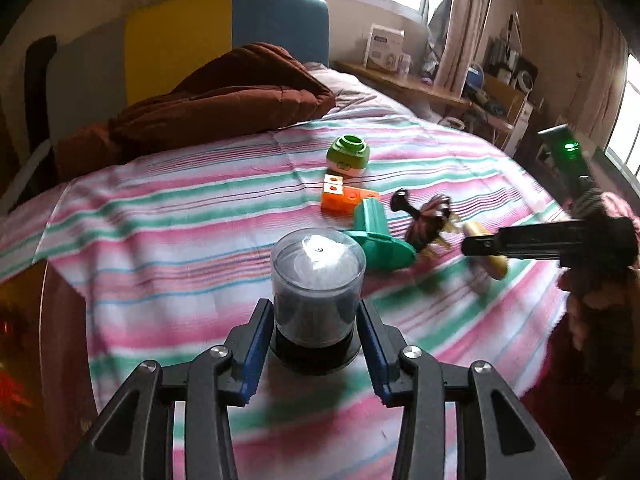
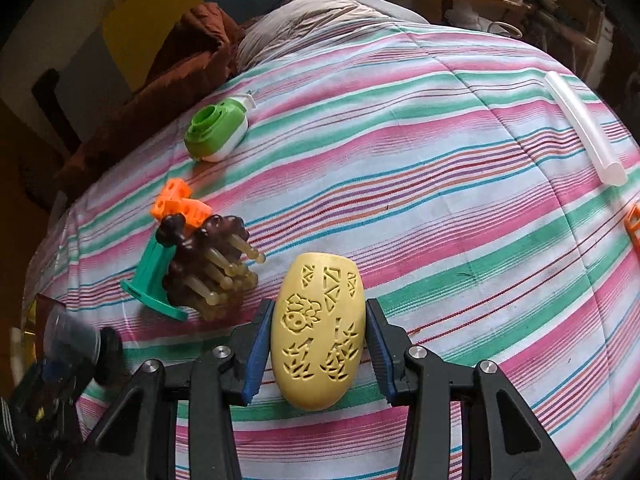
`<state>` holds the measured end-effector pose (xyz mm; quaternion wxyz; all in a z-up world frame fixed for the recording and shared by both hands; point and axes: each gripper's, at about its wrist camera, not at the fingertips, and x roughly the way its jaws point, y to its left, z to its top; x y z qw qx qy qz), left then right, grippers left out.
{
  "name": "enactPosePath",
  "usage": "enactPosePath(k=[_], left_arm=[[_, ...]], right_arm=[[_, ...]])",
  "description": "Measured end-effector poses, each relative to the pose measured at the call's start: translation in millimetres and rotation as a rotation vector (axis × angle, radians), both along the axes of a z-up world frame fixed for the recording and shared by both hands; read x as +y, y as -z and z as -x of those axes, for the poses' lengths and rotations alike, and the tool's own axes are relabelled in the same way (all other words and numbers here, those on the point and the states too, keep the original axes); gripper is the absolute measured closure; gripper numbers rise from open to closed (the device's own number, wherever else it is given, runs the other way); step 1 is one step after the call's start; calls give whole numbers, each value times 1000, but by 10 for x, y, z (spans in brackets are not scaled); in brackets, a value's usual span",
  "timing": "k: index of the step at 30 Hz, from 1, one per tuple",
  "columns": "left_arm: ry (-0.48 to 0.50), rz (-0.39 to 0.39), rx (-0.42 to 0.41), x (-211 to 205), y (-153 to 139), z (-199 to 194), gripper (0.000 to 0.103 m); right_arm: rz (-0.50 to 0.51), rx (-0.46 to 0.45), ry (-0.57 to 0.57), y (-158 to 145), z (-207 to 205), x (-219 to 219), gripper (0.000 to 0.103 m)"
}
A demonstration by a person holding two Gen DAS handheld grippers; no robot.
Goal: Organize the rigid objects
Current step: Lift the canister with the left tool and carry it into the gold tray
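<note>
The left wrist view looked forward along its gripper's fingers, low and close over the striped bedspread [image 1: 180, 216], facing the headboard end and windows. The right wrist view looked along its own fingers from close above, angled down the same bedspread [image 2: 440, 128]. Both shared the cluster of green dispenser [image 1: 347, 155] [image 2: 216, 130], orange block [image 1: 344, 199] [image 2: 180, 200] and teal piece [image 1: 378, 236] [image 2: 154, 280].

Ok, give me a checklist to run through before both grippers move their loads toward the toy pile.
1. Left gripper shut on clear cylindrical container: ok.
2. Container upright: ok.
3. Right gripper shut on yellow carved oval: ok, pads touch both sides.
4. Oval lifted clear of striped bedspread: cannot tell.
5. Room beside teal stand and brown spiky toy: ok, bare cloth to their right.
6. Grippers apart: ok.
</note>
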<state>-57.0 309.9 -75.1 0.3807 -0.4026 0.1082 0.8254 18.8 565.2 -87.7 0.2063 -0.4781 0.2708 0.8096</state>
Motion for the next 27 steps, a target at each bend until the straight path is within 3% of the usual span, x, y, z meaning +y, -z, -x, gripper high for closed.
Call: enactPosePath(k=[12, 19, 27], left_arm=[[-35, -132, 30, -753, -376, -448, 60], [-167, -155, 46, -1385, -470, -363, 60], [-342, -133, 25, -2096, -349, -76, 60]], right_arm=[[51, 37, -132, -24, 52, -239, 58], [68, 46, -223, -24, 96, -413, 58], [85, 44, -294, 14, 183, -558, 58]])
